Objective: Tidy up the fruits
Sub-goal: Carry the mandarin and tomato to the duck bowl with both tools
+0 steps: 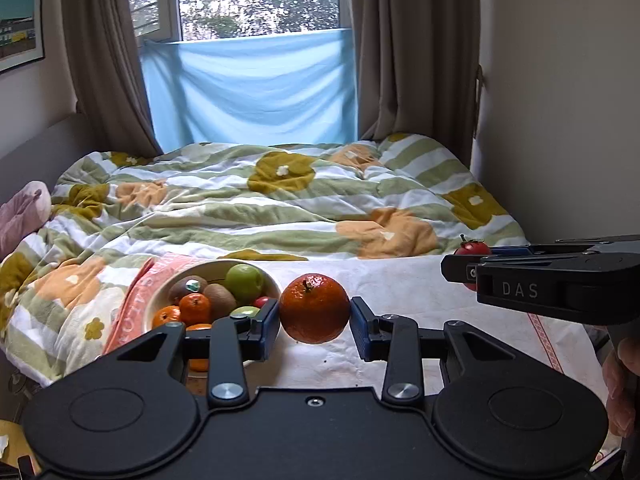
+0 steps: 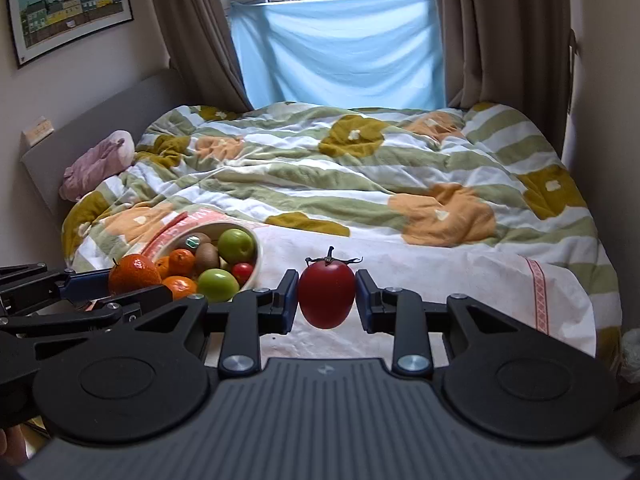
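My left gripper point(image 1: 315, 312) is shut on an orange mandarin point(image 1: 314, 307) and holds it above the white cloth, just right of the bowl. The mandarin also shows in the right wrist view point(image 2: 134, 274). My right gripper point(image 2: 327, 294) is shut on a red tomato point(image 2: 327, 294) with a green stem, held above the cloth to the right of the left gripper; the tomato shows in the left wrist view point(image 1: 472, 249). A cream bowl point(image 1: 272, 285) at the left holds mandarins, kiwis, green apples and a small red fruit; it also shows in the right wrist view point(image 2: 256, 266).
A white cloth point(image 1: 420, 296) with a red border covers the near end of the bed. A flowered duvet point(image 1: 260, 196) lies behind it. A pink soft toy point(image 2: 100, 160) lies by the headboard at left. Curtains and a blue sheet hang at the window.
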The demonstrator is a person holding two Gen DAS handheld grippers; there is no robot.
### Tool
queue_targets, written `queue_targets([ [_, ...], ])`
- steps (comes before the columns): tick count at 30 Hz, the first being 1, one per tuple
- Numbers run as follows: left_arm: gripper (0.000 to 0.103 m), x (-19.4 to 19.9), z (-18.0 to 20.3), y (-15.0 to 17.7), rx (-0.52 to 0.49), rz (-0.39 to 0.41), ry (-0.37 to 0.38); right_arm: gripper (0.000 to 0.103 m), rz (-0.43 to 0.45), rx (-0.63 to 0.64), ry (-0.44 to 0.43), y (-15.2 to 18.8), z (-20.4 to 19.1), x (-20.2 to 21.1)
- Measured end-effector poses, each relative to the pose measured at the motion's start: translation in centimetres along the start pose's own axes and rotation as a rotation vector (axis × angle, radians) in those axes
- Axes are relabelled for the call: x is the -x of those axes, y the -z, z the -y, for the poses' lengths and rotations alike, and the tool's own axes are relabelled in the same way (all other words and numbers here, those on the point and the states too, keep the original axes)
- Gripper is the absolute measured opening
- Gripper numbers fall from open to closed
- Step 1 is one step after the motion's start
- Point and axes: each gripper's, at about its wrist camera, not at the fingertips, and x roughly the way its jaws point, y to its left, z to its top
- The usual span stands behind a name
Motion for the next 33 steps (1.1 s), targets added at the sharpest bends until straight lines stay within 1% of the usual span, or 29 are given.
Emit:
queue_targets([
  [5, 0.042, 1.4, -3.0, -0.6, 0.022, 0.026, -0.085, 0.045, 0.014, 0.043, -0.061, -1.7, -3.4, -0.3],
  [8, 0.042, 1.9, -5.8, -1.2, 0.039, 0.042, -0.130, 0.045, 0.021, 0.060, -0.089, -2.9, -5.8, -1.1],
  [14, 0.042, 0.4, -11.1, -2.4, 0.068, 0.034, -0.178, 0.045, 0.022, 0.098, -0.124, -5.1, -10.4, -3.8],
  [19, 0.042, -2.2, -14.7, -3.3, 0.070, 0.010, -0.174, 0.045, 0.002, 0.107, -0.136, -6.8, -13.6, -7.7],
  [23, 0.042, -5.5, -16.8, -3.9, 0.066, -0.019, -0.150, 0.045, -0.023, 0.108, -0.127, -7.9, -15.3, -11.4],
  [28, 0.042, -10.3, -18.9, -4.3, 0.052, -0.070, -0.106, 0.045, -0.068, 0.093, -0.101, -8.7, -16.1, -16.6],
  [33, 0.042, -15.7, -20.3, -3.5, 0.033, -0.144, -0.065, 0.045, -0.118, 0.075, -0.073, -8.6, -16.1, -21.7],
])
